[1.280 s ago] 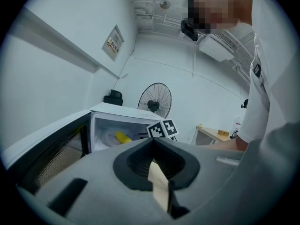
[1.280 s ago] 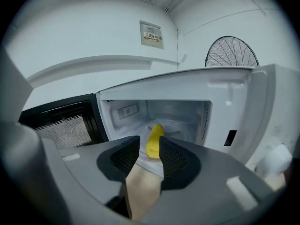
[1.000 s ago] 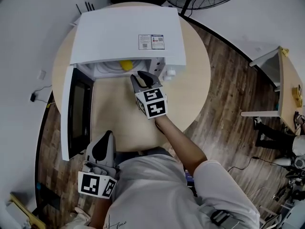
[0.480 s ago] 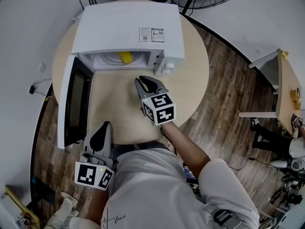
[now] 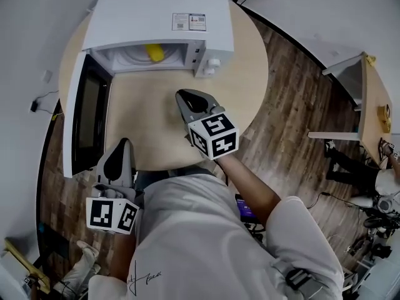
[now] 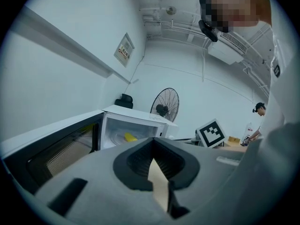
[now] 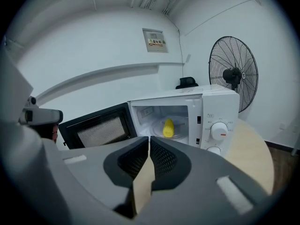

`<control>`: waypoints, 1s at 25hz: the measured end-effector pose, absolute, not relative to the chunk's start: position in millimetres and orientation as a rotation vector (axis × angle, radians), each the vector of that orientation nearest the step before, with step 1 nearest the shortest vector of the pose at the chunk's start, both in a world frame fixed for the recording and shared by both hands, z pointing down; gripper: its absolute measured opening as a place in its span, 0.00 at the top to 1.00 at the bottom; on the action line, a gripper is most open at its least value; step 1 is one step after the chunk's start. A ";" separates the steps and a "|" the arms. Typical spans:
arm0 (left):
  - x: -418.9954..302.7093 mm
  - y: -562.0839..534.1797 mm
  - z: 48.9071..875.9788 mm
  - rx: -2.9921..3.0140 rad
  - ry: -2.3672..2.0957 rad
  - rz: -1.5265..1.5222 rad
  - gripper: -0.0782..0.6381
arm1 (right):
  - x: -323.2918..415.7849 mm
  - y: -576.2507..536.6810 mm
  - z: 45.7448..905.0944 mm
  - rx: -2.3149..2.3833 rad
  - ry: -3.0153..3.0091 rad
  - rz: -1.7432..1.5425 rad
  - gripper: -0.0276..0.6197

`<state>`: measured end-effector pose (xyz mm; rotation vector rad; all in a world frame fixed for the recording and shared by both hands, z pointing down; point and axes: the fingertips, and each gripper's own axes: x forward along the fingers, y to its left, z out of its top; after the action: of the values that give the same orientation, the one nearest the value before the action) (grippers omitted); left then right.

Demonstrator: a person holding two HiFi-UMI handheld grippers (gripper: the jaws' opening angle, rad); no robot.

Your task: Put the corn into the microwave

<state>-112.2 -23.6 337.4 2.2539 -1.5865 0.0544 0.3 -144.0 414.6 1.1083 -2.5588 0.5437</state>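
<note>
- Position of the task item: the corn (image 7: 168, 127) lies inside the microwave (image 5: 156, 17), on the turntable (image 7: 154, 134), left of centre in the cavity. We judge placement complete.
- Long axis: in the right gripper view the corn's length appears to run near-to-far, pointing into the cavity. We cannot rule out that it stands on end.
- Right gripper (image 5: 181, 95): the pads are pressed together with nothing between them. It hangs over the bare table (image 5: 156, 133), on the near side of the cavity opening and clear of it. The corn lies far and slightly left of its tips.
- Left gripper (image 5: 125, 142): the pads meet at the tips and hold nothing. It sits at the near-left edge of the table.
- Door (image 5: 84, 120): it is swung fully open to the left, with its free edge pointing toward the near side.
- Deciding relation: the door's free edge lies just beside the left gripper and well apart from the right gripper, so the left hand is the nearer one for closing.
- Next move, as we judge it: push the door's outer face rightward and toward the far side until it latches. Closed tips suffice for a push; no grasp is needed.
- Risk: the right gripper stands near the swing path and should be kept near-right of it, away from the knobs (image 7: 219, 131).
</note>
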 end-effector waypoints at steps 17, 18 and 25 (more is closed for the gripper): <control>-106.9 -9.4 343.1 2.218 -1.620 0.073 0.90 | 26.3 -112.5 385.9 1.017 -2.594 0.532 0.94; -107.0 -8.4 344.2 2.215 -1.621 0.081 0.90 | 26.8 -109.9 384.1 1.012 -2.599 0.536 0.94; -112.8 -6.6 351.0 2.176 -1.641 0.102 0.91 | 38.4 -84.1 382.9 1.054 -2.574 0.543 0.94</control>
<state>-112.8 -6.6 351.0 2.1760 -1.6411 0.1016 38.4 -84.1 382.9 1.0543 -2.5744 0.5430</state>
